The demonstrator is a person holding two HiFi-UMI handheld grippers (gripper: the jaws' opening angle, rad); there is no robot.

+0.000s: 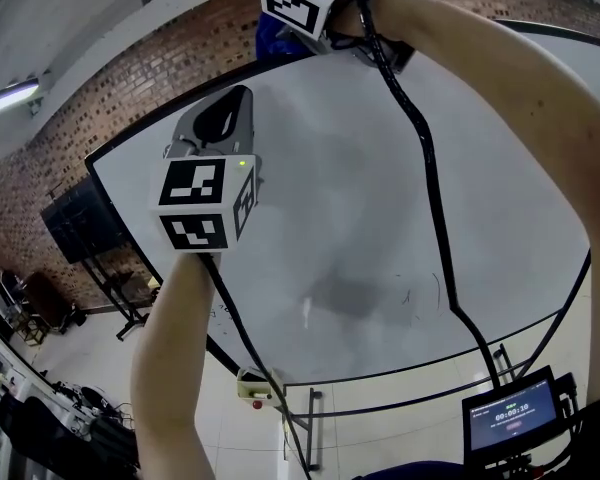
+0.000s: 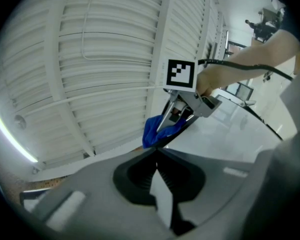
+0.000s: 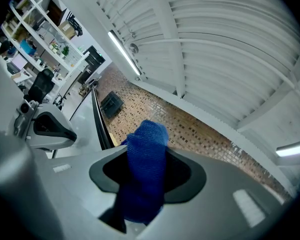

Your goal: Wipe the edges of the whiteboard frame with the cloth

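Clamps blue cloth [image 3: 140,184] in right gripper [image 3: 147,151] at top edge of whiteboard frame [image 1: 130,135], left gripper [image 2: 157,156] jaws together, empty, nearby — could slide off the thin rail onto brick wall [image 1: 130,78] or tug cloth loose if angle drifts.

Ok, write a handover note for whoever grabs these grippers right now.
Left gripper: shut, empty, held in front of the whiteboard.
Right gripper: shut on the cloth, up at the top edge of the whiteboard frame.
Done: the frames do not show which edges are wiped.
Left: run the cloth along the frame; probably best to treat every edge as pending.
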